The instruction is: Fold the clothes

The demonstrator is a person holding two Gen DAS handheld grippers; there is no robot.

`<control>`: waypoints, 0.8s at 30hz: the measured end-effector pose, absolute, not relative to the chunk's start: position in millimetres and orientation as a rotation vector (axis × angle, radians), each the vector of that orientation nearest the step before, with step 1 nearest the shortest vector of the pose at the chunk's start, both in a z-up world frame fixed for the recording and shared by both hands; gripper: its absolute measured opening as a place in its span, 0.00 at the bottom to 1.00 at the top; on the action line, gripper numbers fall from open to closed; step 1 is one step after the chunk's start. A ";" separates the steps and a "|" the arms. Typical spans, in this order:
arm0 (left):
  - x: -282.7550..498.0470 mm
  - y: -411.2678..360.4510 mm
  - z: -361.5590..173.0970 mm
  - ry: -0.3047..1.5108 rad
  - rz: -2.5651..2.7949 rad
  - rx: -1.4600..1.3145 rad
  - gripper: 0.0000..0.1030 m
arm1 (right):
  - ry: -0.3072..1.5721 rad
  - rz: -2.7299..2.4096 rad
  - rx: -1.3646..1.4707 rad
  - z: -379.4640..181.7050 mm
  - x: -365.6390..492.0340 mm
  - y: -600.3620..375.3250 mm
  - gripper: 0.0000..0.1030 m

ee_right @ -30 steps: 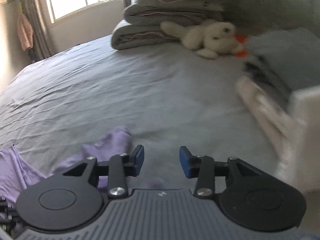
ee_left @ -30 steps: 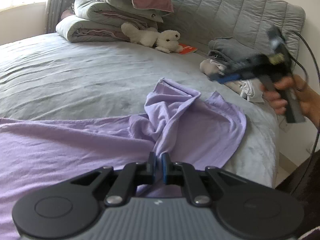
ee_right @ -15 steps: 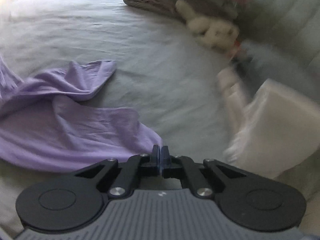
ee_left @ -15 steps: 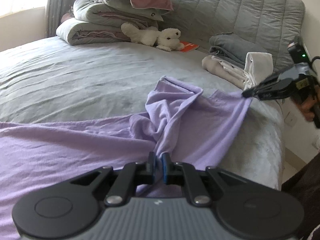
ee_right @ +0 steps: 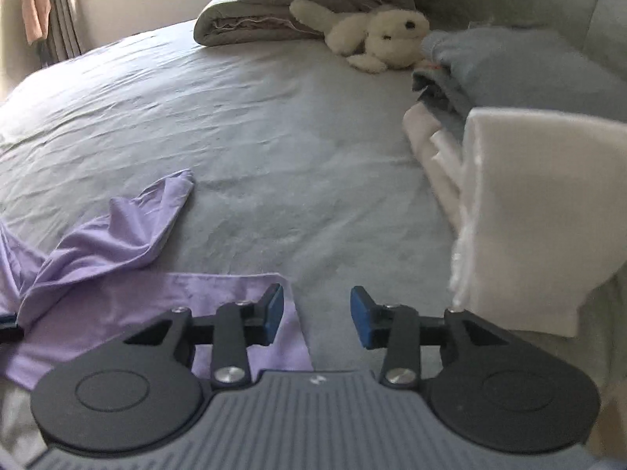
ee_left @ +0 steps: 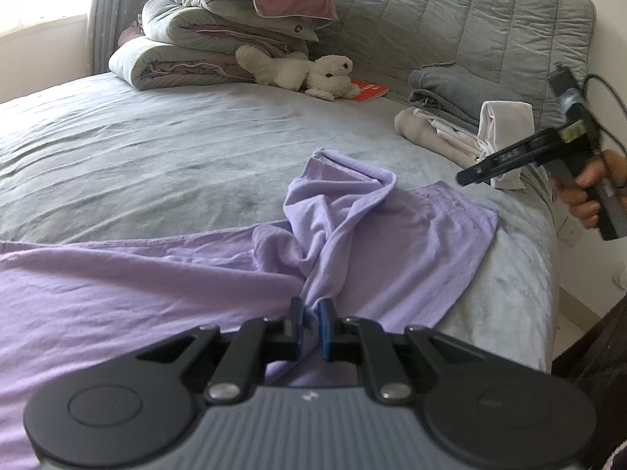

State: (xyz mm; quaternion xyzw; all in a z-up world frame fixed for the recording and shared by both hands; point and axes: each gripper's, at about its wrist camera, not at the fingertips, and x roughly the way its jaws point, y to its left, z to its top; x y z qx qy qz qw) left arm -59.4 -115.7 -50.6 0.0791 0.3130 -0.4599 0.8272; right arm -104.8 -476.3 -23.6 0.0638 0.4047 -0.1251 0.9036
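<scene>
Grey bed sheet (ee_left: 164,164) fills most of both views, so that's the surface everything is laid on. At the bottom centre of the left wrist view, the left gripper (ee_left: 311,323) is pinched nearly closed on a bunched fold of the lavender garment (ee_left: 392,243), which is spread from the lower left across to the right edge of the bed. In the right wrist view, the right gripper (ee_right: 316,315) is seen with its jaws opening and nothing caught between them; only its left pad (ee_right: 273,313) is over the garment's corner, the rest over bare sheet. It's gripped by a hand (ee_left: 588,192) at the far right of the left view. Further out, a stack of folded clothes (ee_left: 450,117) is parked right of centre, a white plush toy (ee_left: 301,72) upper centre, piled duvets (ee_left: 203,43) upper left.
</scene>
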 end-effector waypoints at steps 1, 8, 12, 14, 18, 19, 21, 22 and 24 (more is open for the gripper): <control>-59.2 -115.5 -50.7 0.665 -0.977 0.167 0.09 | 0.841 -0.249 0.136 -26.8 -101.0 -475.6 0.41; -59.3 -115.7 -51.1 0.664 -0.980 0.166 0.10 | 0.774 -0.211 0.171 -27.7 -84.3 -461.7 0.41; -59.4 -116.7 -51.4 0.661 -0.978 0.166 0.10 | 0.741 -0.107 0.336 -25.5 -68.1 -450.9 0.41; -59.3 -117.3 -51.5 0.660 -0.978 0.165 0.10 | 0.747 -0.070 0.399 -28.7 -55.8 -443.9 0.41; -58.2 -117.0 -51.4 0.663 -0.981 0.159 0.10 | 0.773 -0.076 0.413 -34.8 -25.1 -426.7 0.42; -57.9 -116.9 -51.4 0.665 -0.982 0.157 0.10 | 0.765 -0.087 0.407 -35.6 -20.3 -423.5 0.42; -57.5 -117.0 -51.0 0.666 -0.983 0.156 0.10 | 0.745 -0.113 0.397 -37.6 -11.0 -417.3 0.42; -57.4 -117.2 -50.7 0.667 -0.984 0.156 0.10 | 0.734 -0.120 0.393 -38.4 -8.3 -416.0 0.42; -57.0 -117.9 -50.3 0.668 -0.985 0.157 0.10 | 0.718 -0.135 0.383 -39.5 -3.0 -412.3 0.41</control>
